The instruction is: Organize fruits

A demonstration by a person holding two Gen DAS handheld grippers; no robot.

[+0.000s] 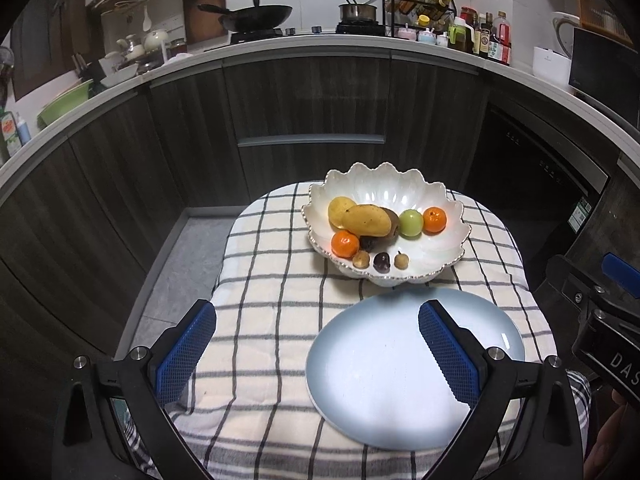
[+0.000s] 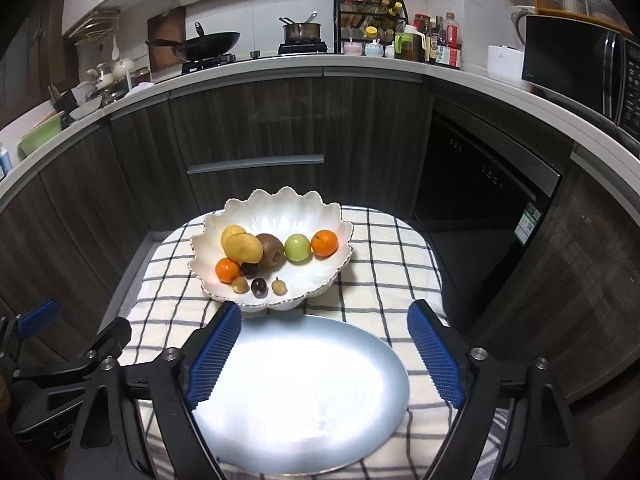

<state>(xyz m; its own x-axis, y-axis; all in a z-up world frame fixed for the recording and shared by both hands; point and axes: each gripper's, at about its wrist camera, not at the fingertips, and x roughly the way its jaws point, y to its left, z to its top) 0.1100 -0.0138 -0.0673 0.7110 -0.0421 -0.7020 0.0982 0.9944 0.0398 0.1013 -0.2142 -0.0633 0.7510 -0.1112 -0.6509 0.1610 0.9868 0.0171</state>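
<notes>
Left wrist view: left gripper (image 1: 316,322) spread wide, holding nothing, above checked cloth (image 1: 260,300); fruits heaped in scalloped white bowl (image 1: 440,196) just behind blue plate (image 1: 360,360).

Right wrist view: right gripper (image 2: 324,322) likewise agape, empty, over the plate (image 2: 312,400).

The pale blue plate (image 2: 320,392) lies bare, open from above; the scalloped bowl (image 2: 280,212) (fruit crowded at its left) stands just behind it.

"DAS" on right claw (image 1: 624,364)
</notes>
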